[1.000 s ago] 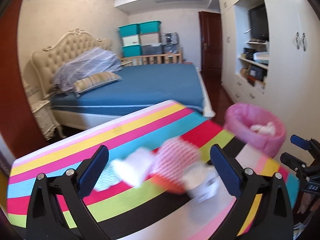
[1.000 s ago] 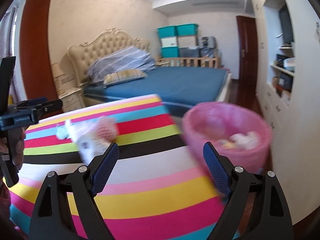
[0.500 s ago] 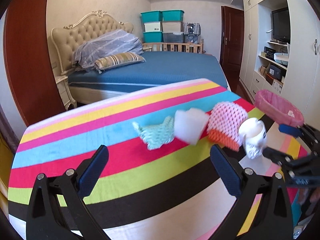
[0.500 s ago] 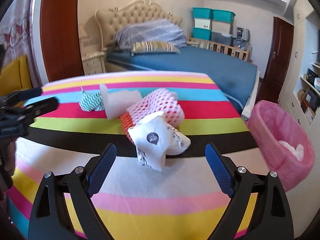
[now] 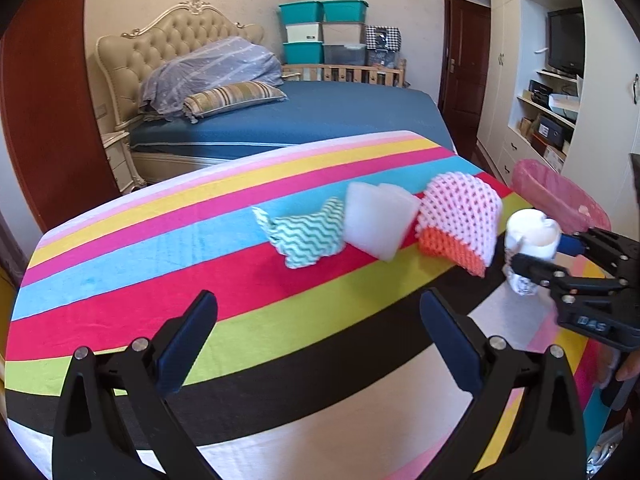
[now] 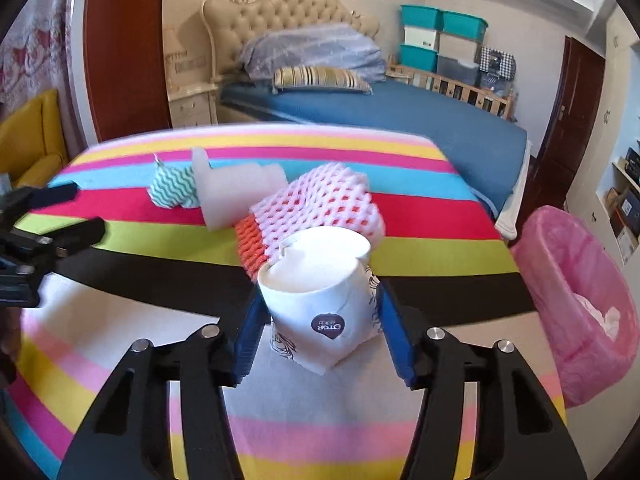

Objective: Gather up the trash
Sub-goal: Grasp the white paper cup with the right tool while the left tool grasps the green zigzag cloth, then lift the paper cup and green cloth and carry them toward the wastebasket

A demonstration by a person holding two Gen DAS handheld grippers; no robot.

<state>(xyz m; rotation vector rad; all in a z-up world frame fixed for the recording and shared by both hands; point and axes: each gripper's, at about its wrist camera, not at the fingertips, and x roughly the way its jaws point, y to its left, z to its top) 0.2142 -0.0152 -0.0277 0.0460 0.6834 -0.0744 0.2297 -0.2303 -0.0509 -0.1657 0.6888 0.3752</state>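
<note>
Upside-down dark badge, roughly "OTOR", on the white paper cup (image 6: 320,300).

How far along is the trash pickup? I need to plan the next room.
Done: the pink-lined bin already holds some white crumpled trash. In hand: the right gripper has just closed on the white paper cup. Left: the pink foam net, white foam piece and green zigzag cloth lie on the striped table; the left gripper is open, empty.

Crumpled paper cup (image 6: 320,300), foam fruit net (image 6: 316,208), matt striped cloth (image 6: 120,264).
</note>
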